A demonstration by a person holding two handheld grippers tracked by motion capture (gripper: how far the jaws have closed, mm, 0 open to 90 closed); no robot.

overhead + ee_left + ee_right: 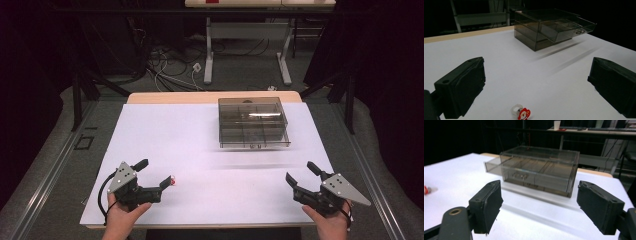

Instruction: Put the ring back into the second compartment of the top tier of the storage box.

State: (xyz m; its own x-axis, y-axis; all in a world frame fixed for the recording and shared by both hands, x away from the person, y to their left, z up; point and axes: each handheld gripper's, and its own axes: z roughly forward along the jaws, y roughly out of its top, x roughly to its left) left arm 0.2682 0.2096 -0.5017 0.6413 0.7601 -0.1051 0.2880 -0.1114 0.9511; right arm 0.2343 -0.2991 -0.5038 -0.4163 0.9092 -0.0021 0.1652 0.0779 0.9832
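On the white worktop point(200, 150), a small red-and-white Santa ring with a clear band point(521, 113) lies just ahead of the left tongs point(157, 172), whose jaws gape wide, touching nothing; a hasty pinch could likely flick the light ring away. Well beyond stands the smoked clear plastic drawer box point(254, 122), one drawer ajar. The right tongs point(300, 174) spread wide too, empty.

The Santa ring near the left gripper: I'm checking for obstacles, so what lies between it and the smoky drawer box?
Nothing: in the left gripper view, only bare white table stretches from the Santa ring to the drawer box.
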